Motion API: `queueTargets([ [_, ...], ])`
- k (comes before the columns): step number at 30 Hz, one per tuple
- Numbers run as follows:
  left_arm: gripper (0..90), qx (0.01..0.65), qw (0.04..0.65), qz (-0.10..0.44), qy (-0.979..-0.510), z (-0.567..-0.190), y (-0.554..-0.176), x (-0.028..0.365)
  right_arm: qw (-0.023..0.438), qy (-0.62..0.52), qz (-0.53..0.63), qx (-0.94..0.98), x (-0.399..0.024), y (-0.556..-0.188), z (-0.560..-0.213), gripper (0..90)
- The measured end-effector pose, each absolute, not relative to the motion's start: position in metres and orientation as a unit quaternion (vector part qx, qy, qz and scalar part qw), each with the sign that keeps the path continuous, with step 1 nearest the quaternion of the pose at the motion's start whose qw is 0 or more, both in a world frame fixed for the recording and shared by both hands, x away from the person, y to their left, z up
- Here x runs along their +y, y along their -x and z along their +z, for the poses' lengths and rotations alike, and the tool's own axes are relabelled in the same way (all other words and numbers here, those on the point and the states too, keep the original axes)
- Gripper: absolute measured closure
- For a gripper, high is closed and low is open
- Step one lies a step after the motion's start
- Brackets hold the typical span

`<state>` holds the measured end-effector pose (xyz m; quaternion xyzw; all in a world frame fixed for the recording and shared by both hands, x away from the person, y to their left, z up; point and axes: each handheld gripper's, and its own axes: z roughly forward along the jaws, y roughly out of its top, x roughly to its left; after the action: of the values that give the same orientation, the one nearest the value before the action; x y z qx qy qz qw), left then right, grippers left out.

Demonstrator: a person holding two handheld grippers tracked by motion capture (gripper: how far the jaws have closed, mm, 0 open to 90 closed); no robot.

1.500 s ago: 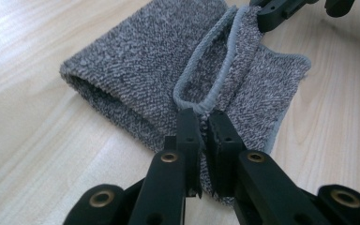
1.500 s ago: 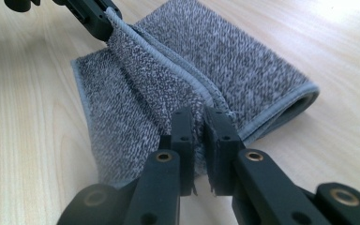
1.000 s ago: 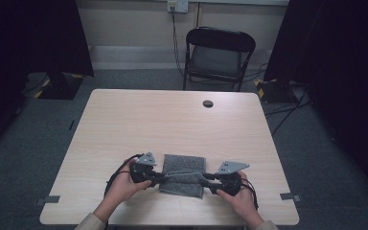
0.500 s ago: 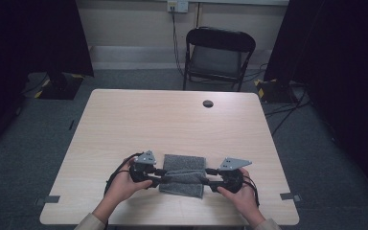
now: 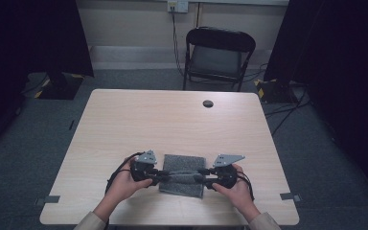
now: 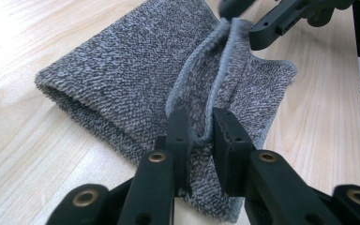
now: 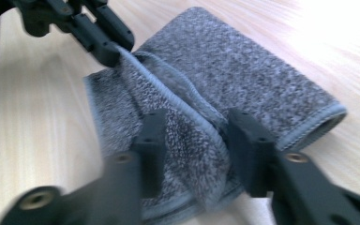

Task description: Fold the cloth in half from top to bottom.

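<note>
A folded grey towel (image 5: 182, 165) lies near the table's front edge. My left gripper (image 5: 165, 178) is at its left end and my right gripper (image 5: 199, 178) at its right end, pointing at each other. A raised ridge of cloth runs between them. In the left gripper view the towel (image 6: 122, 70) has its hem pinched in my left gripper (image 6: 197, 124), whose jaws have just been closing. In the right gripper view my right gripper (image 7: 192, 126) has also just been closing, and holds a thick bunch of the towel (image 7: 243, 61).
The pale wooden table (image 5: 172, 120) carries a small black round cap (image 5: 208, 103) near its far edge. A black folding chair (image 5: 218, 52) stands behind the table. The person's hands and sleeves come in over the front edge.
Both hands stay at the towel's two ends. The right hand has shifted slightly. The cloth ridge between the grippers stays raised.
</note>
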<state>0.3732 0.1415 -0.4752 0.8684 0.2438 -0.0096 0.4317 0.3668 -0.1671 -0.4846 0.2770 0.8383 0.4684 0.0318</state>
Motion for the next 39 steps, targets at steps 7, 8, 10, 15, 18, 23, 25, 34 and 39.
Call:
queueTargets([
  [7,80.8,0.25,0.432,-0.003,-0.867,-0.473,-0.37,0.15,0.027,-0.255,0.469,0.845,-0.168,-0.355,-0.484,73.0],
  [8,79.9,0.251,0.434,-0.003,-0.865,-0.472,-0.369,0.151,0.027,-0.256,0.469,0.845,-0.168,-0.354,-0.485,73.6],
  [10,77.5,0.245,0.433,0.0,-0.867,-0.471,-0.366,0.151,0.025,-0.255,0.471,0.844,-0.17,-0.352,-0.485,74.0],
  [15,74.1,0.25,0.433,0.002,-0.866,-0.47,-0.362,0.155,0.022,-0.249,0.473,0.844,-0.172,-0.345,-0.485,73.7],
  [18,69.6,0.251,0.442,0.007,-0.861,-0.466,-0.36,0.156,0.023,-0.243,0.471,0.848,-0.171,-0.342,-0.484,73.2],
  [23,56.3,0.26,0.466,0.016,-0.846,-0.46,-0.361,0.154,0.024,-0.238,0.466,0.852,-0.17,-0.341,-0.482,73.0],
  [25,56.5,0.268,0.463,0.019,-0.844,-0.46,-0.364,0.154,0.023,-0.239,0.468,0.851,-0.169,-0.342,-0.483,73.0],
  [34,58.0,0.249,0.448,-0.005,-0.859,-0.473,-0.36,0.141,0.02,-0.244,0.471,0.848,-0.167,-0.342,-0.482,65.9],
  [39,64.0,0.236,0.427,0.0,-0.873,-0.476,-0.356,0.146,0.027,-0.254,0.478,0.841,-0.174,-0.343,-0.478,60.7],
])
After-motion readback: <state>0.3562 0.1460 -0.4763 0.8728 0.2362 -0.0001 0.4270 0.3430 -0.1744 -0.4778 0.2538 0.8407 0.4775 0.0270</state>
